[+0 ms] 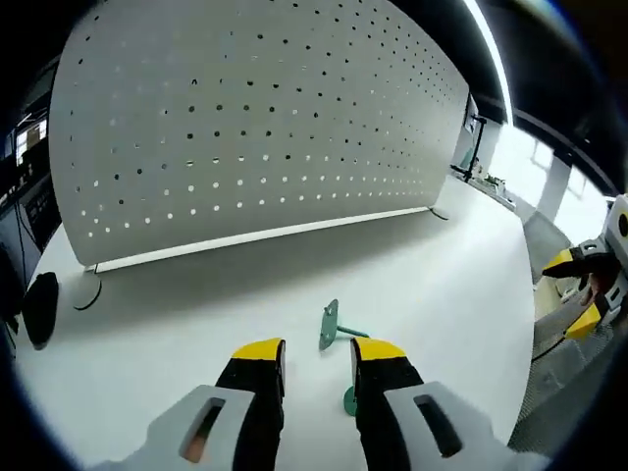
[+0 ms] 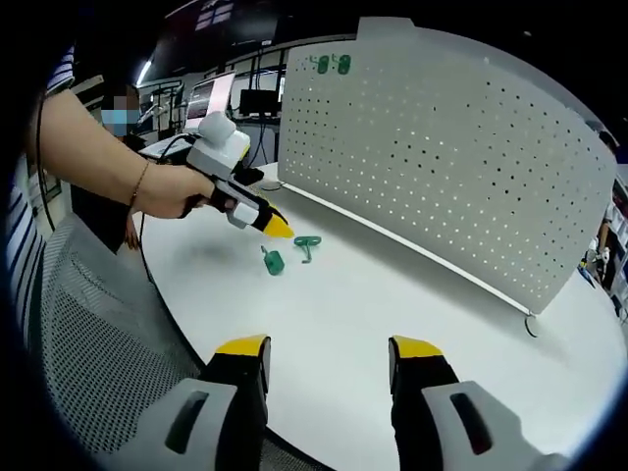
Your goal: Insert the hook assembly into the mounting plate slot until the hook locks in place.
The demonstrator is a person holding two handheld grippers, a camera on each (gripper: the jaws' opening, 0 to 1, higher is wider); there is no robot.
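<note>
Left gripper [image 1: 318, 355] jaws apart near green hook [image 1: 332, 326] — small, may skid; right gripper [image 2: 329, 351] jaws apart, idle.

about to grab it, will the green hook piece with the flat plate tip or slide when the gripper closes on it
The green hook piece looks small, thin and probably light, so it may skid on the smooth white table. It stands on its plate edge, so a nudge would likely topple it. It looks like rigid plastic, unlikely to flex.

Pegboard [image 1: 255, 128] stands upright on table [image 1: 177, 314]. Hook assembly [image 1: 332, 326] lies on table before pegboard; mounting plate [image 1: 349, 400] just beside it, farther from pegboard.
</note>
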